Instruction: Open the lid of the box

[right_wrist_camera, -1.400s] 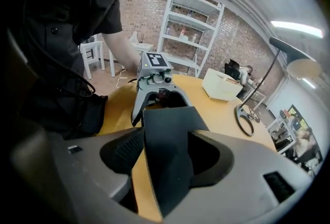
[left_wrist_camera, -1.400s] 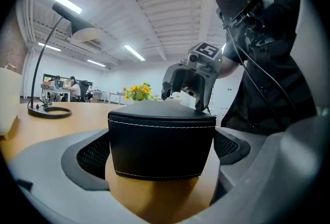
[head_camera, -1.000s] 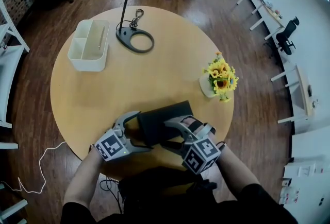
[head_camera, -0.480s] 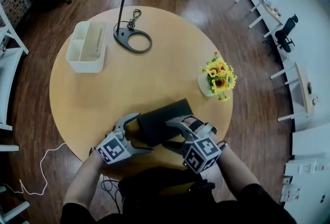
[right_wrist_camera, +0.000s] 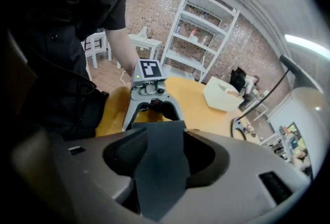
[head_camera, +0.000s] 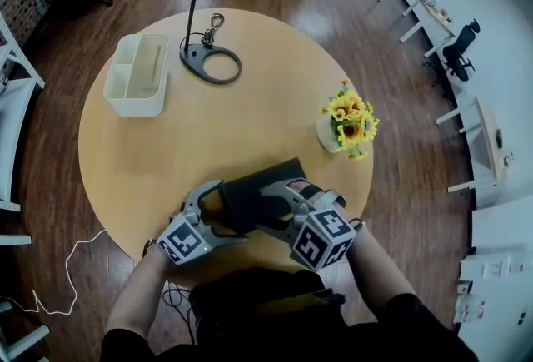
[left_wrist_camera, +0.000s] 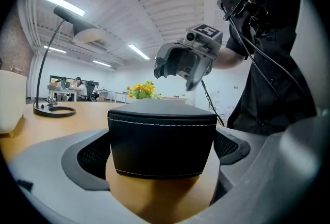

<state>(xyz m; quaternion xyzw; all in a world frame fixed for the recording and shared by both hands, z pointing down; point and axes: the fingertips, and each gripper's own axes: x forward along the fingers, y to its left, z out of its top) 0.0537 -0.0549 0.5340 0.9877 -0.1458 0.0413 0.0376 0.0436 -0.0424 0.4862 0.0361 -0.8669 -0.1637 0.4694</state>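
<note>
Matt black leather-look box (left_wrist_camera: 162, 140), white-stitched; smooth wooden table (head_camera: 208, 136).

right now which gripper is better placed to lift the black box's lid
Right. The right gripper is closing its jaws with the lid of the black stitched box between them. The left gripper has jaws wide open around the box's end.

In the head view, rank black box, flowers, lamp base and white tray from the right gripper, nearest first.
1. black box, between the right gripper's closing jaws
2. flowers, right side
3. lamp base, far side
4. white tray, far left
</note>
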